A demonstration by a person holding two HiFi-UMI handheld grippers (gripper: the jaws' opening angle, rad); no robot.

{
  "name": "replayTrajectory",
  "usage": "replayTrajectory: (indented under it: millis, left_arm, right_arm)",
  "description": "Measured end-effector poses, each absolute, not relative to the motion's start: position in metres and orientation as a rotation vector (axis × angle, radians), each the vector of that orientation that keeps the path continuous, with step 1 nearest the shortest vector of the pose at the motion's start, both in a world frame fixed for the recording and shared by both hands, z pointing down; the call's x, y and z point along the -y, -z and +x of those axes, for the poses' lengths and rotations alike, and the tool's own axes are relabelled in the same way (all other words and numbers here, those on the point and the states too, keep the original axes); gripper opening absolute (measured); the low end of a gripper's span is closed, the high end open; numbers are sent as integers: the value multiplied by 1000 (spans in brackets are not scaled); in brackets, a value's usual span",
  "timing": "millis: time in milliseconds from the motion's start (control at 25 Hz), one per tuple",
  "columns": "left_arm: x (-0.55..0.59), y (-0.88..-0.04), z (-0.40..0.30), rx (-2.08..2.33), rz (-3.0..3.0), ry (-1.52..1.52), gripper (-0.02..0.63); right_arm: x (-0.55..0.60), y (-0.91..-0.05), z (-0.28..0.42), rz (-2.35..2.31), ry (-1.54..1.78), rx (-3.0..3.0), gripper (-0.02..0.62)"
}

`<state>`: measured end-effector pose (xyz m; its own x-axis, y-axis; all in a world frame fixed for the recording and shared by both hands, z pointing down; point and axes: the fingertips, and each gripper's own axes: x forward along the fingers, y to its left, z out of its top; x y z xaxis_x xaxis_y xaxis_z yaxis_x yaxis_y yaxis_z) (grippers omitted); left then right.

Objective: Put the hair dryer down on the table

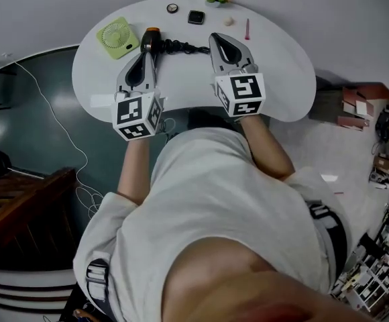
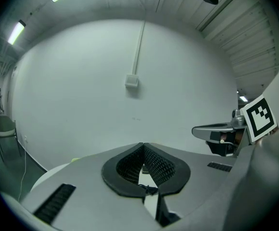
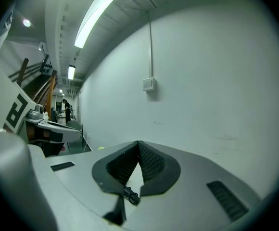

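Both hand-held grippers are over the white kidney-shaped table (image 1: 282, 79) in the head view. The left gripper (image 1: 146, 52) and the right gripper (image 1: 215, 38) are side by side, each with its jaws together and nothing in them. The black hair dryer with the orange end (image 1: 150, 40) lies flat on the tabletop just ahead of the left gripper's tips. Its black coiled cord (image 1: 181, 47) runs across toward the right gripper. Whether the tips touch the dryer I cannot tell. A round pale-green fan (image 1: 117, 37) sits just beside the dryer on its left.

The left gripper view shows the two meshed pads meeting at the tip with no object between them, aimed at a bare white wall — the dryer is out of sight there.

The right gripper view shows the same: pads closed, empty, wall beyond.

By my reading the dryer is already down on the table and released, so the task looks finished — or else not begun. If it is finished, the next move calls only for drawing both grippers back without snagging the cord.
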<state>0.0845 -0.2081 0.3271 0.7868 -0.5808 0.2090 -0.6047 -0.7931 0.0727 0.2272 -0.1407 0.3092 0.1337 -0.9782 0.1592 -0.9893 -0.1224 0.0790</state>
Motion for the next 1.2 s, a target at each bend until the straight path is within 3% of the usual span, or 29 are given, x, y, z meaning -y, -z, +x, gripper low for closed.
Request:
replayTrajectory:
  millis: [1200]
  left_arm:
    - [224,-256,104,955,2939,-160,18]
  right_arm:
    - [147,-241,237,2244,41,1992,-2]
